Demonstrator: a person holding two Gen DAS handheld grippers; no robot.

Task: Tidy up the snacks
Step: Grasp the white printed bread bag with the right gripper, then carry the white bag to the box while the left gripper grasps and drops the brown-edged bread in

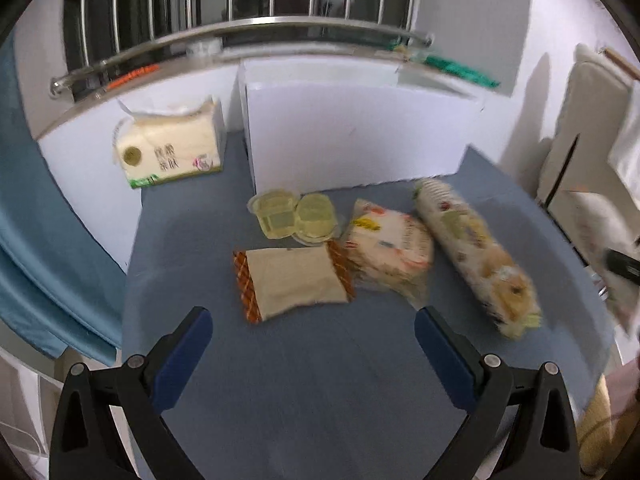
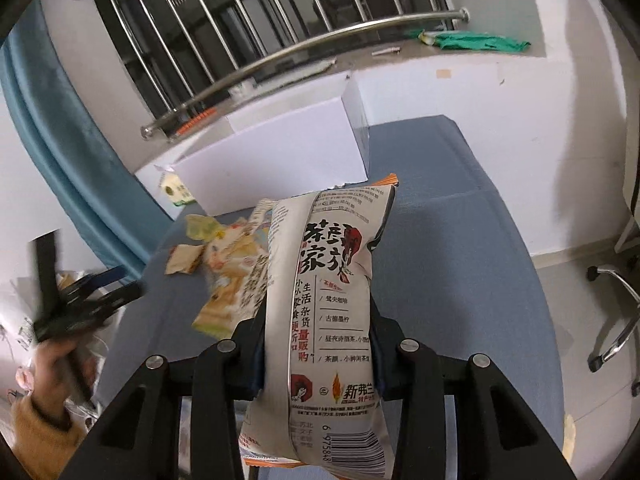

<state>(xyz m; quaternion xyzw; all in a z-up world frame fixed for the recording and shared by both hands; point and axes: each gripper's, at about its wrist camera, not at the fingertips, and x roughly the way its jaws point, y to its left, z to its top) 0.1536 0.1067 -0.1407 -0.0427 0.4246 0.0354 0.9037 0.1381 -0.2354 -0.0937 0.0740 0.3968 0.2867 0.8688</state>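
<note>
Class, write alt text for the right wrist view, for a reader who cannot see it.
The right tongs are shut on a white snack bag printed with black and red Chinese text, held above a blue table. More snack packets lie to the left, before a white box.

On the grey-blue tabletop point(image 1: 280, 380) lie a beige packet point(image 1: 294, 284) with orange-checked ends, two pale yellow tubs point(image 1: 294, 216), a cream tissue pack point(image 1: 170, 150) near the far left corner, and a white, possibly floral-printed roll point(image 1: 476, 252), blurred.
</note>
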